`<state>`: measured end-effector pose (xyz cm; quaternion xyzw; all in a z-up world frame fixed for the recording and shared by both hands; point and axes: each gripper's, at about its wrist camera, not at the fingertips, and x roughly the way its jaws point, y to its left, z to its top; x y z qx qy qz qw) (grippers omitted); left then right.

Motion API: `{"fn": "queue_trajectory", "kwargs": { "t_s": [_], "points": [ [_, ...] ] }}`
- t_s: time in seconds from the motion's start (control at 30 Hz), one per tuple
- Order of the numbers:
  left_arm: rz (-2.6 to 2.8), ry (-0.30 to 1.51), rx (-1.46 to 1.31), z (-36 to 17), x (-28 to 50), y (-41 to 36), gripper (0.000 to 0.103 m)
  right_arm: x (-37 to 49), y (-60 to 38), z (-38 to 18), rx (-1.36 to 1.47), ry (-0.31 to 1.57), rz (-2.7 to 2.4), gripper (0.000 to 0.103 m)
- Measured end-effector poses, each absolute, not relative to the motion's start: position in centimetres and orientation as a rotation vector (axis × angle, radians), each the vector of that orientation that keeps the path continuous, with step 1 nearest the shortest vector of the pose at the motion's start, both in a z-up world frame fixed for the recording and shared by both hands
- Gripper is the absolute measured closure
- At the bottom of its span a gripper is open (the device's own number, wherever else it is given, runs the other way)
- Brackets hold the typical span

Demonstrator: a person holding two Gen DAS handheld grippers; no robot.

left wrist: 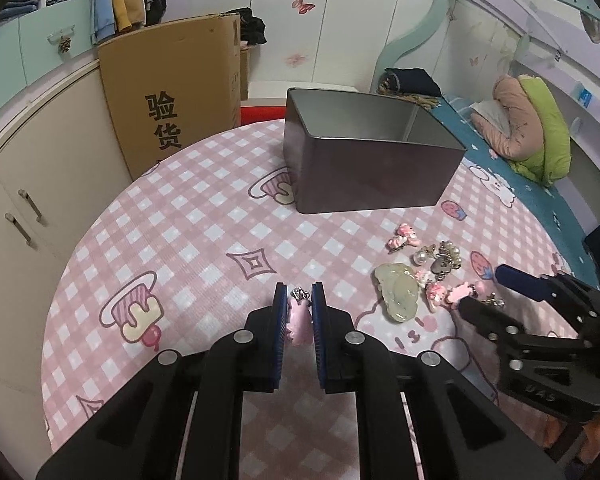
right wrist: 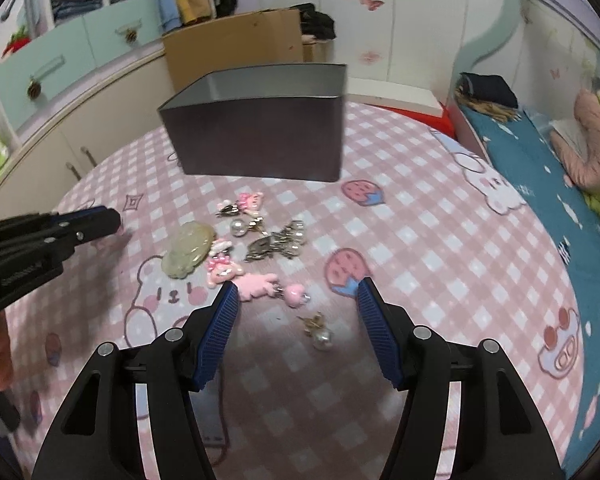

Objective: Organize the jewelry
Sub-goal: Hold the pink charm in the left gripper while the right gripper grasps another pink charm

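Note:
My left gripper (left wrist: 300, 294) is shut on a pink charm (left wrist: 299, 318) with a metal clasp, held above the pink checked cloth (left wrist: 204, 216). A dark metal tin (left wrist: 364, 160), open on top, stands at the far side; it also shows in the right wrist view (right wrist: 260, 136). A heap of jewelry (right wrist: 256, 240) lies in front of it: a pale green jade pendant (right wrist: 188, 250), pink charms, pearls, metal pieces. My right gripper (right wrist: 296, 286) is open and low over a pink charm (right wrist: 256, 286) and a pearl earring (right wrist: 320, 334).
A cardboard box (left wrist: 176, 92) leans against cream cupboards (left wrist: 32, 184) at the left. A bed with a blue sheet (right wrist: 548, 184) and bundled clothes runs along the right. White wardrobe doors stand behind the table.

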<state>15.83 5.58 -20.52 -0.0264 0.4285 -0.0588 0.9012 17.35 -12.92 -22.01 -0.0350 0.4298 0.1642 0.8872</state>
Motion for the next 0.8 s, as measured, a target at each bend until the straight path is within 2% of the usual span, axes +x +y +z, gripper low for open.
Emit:
{"fn": "queue_trajectory", "kwargs": {
  "t_s": [0.17, 0.4, 0.47, 0.63, 0.8],
  "points": [
    [-0.142, 0.885, -0.070, -20.3, 15.5, 5.7, 0.092, 18.0, -12.6, -22.2, -0.096, 0.904, 0.370, 0.053],
    [-0.157, 0.890, -0.093, -20.3, 15.4, 5.9, 0.092, 18.5, -13.0, -22.0, -0.128, 0.910, 0.369, 0.075],
    [-0.160, 0.891, -0.094, -20.3, 15.4, 5.8, 0.092, 18.4, -13.1, -22.0, -0.126, 0.907, 0.372, 0.077],
    [-0.172, 0.886, -0.102, -20.0, 15.4, 5.7, 0.092, 17.9, -13.6, -22.0, -0.112, 0.897, 0.375, 0.089],
    [-0.195, 0.880, -0.109, -19.5, 15.4, 5.3, 0.092, 17.7, -14.1, -21.7, -0.094, 0.886, 0.374, 0.093]
  ]
}}
